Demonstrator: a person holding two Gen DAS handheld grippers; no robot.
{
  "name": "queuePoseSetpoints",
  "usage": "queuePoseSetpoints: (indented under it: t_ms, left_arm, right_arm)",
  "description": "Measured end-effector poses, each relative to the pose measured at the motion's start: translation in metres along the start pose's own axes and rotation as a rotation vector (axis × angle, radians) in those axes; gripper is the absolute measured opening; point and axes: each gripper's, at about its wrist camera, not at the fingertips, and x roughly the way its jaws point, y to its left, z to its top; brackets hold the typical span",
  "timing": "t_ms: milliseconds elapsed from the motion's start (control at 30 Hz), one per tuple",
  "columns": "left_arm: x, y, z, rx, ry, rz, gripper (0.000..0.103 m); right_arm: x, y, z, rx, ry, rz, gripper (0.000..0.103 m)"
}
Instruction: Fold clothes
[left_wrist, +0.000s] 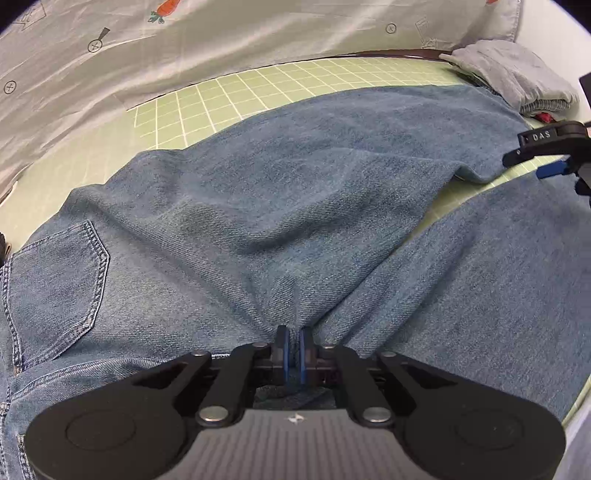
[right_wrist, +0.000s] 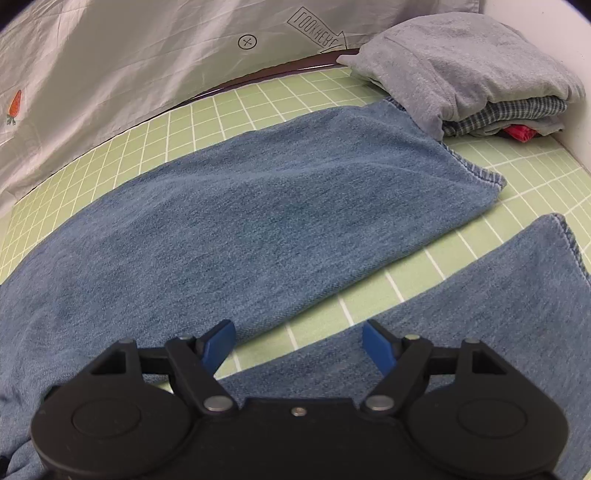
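A pair of blue jeans (left_wrist: 295, 206) lies spread on a green grid mat (left_wrist: 207, 107), back pocket at the left, legs running to the right. My left gripper (left_wrist: 294, 349) is shut on a pinch of denim at the crotch. In the right wrist view both jeans legs (right_wrist: 258, 206) lie apart with a strip of mat (right_wrist: 369, 288) between them. My right gripper (right_wrist: 299, 345) is open and empty, low over that gap near the inner edges of the legs. It also shows at the right edge of the left wrist view (left_wrist: 546, 155).
A stack of folded clothes (right_wrist: 476, 74), grey on top with plaid and red below, sits at the far right of the mat against a white wall. A grey printed sheet (right_wrist: 147, 62) hangs behind the mat's far edge.
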Motion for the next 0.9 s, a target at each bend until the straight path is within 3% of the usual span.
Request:
queuePoseSetpoints:
  t_ms: [167, 400, 533, 733, 800, 900]
  left_arm:
    - [0.006, 0.008, 0.01, -0.079, 0.037, 0.001, 0.011]
    - [0.011, 0.003, 0.015, -0.069, 0.059, 0.011, 0.015]
    - [0.011, 0.011, 0.017, -0.134, 0.064, -0.035, 0.023]
    - [-0.004, 0.029, 0.025, -0.286, 0.011, -0.099, 0.046]
    - [-0.009, 0.035, 0.027, -0.335, -0.013, -0.118, 0.047]
    - [-0.006, 0.04, 0.029, -0.383, -0.015, -0.079, 0.047]
  right_arm:
    - [0.008, 0.007, 0.007, -0.058, -0.008, -0.022, 0.083]
    - [0.019, 0.009, 0.008, -0.091, 0.008, -0.023, 0.094]
    - [0.019, 0.003, 0.01, -0.088, 0.014, -0.018, 0.095]
    - [0.022, -0.053, 0.023, 0.094, -0.037, -0.099, 0.095]
    - [0.025, -0.075, 0.029, 0.167, -0.056, -0.129, 0.095]
    - [0.028, -0.109, 0.038, 0.276, -0.085, -0.175, 0.095]
